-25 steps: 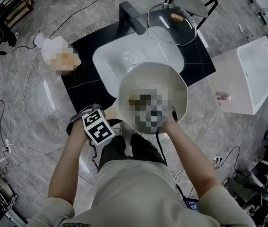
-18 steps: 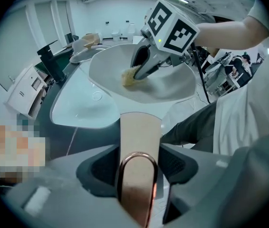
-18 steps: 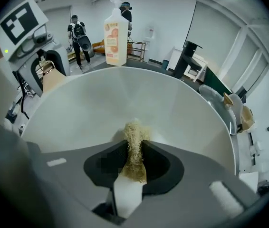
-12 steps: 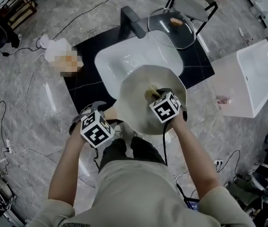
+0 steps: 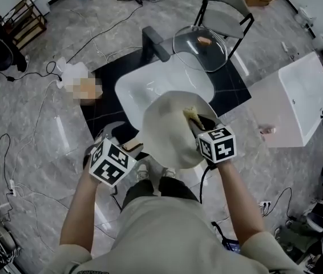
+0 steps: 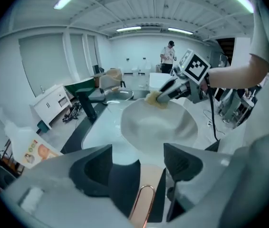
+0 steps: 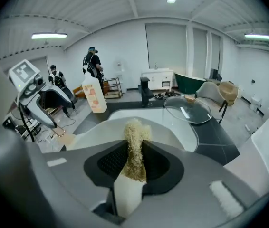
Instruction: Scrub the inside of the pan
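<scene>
Right claw [image 7: 134, 158] clamps a fibrous scrubber [image 7: 135, 129] inside the pan [image 5: 164, 138]; left claw [image 6: 139, 161] is opening around the pan handle [image 6: 142, 204].

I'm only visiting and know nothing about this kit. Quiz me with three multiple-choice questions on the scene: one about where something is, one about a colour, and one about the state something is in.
1. Where does the glass lid lie?
A. On a wall hook
B. On the floor
C. On the dark counter at the far side of the sink

2. What colour is the inside of the pan?
A. Off-white
B. Black
C. Red

3. How is the right gripper?
A. Open with nothing in it
B. Shut on a scrubbing pad
C. Shut on the pan's handle

Answers:
1 C: the head view shows the lid on the counter just beyond the sink.
2 A: the pan's bowl is pale cream all over.
3 B: the right gripper view shows its jaws pinching the fibrous pad.
</scene>
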A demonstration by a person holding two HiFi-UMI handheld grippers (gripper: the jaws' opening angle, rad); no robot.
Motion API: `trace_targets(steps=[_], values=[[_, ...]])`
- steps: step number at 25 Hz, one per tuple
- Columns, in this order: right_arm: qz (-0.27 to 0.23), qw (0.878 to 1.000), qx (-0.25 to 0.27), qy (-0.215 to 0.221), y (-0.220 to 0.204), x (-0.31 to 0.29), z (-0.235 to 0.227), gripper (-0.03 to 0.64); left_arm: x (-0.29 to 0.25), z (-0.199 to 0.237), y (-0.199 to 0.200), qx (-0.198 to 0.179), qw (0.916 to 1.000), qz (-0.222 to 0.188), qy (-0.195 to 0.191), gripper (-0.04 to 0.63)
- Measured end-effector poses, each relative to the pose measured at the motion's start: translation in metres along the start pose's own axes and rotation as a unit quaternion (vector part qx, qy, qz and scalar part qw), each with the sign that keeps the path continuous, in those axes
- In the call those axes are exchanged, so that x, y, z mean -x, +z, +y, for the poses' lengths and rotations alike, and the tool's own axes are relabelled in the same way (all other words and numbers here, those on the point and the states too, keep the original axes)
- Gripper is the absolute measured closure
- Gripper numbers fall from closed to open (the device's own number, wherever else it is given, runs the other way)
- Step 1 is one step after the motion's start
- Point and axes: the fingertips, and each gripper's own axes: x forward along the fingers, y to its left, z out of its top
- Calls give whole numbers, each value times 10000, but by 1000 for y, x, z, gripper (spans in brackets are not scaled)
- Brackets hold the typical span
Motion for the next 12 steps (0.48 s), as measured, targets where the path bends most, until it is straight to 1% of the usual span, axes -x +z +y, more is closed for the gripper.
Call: trace_targets(steps=[2,6,9,12], values=[[-294,9995,-63,-25,17,18,0,518,9,3,16,23,9996,-267,109,244],[-884,9955,-345,-11,49,56,3,518,28,5,45,-121,9969,-700,348,247],[-1285,9913,-239,-133,72,87,4,518,42,8,67,-108,9921,-1097,592,253],[-1644,9861,-97,-231,93,115,5,518,56,16,86,-26,9852,-1509,815,269]])
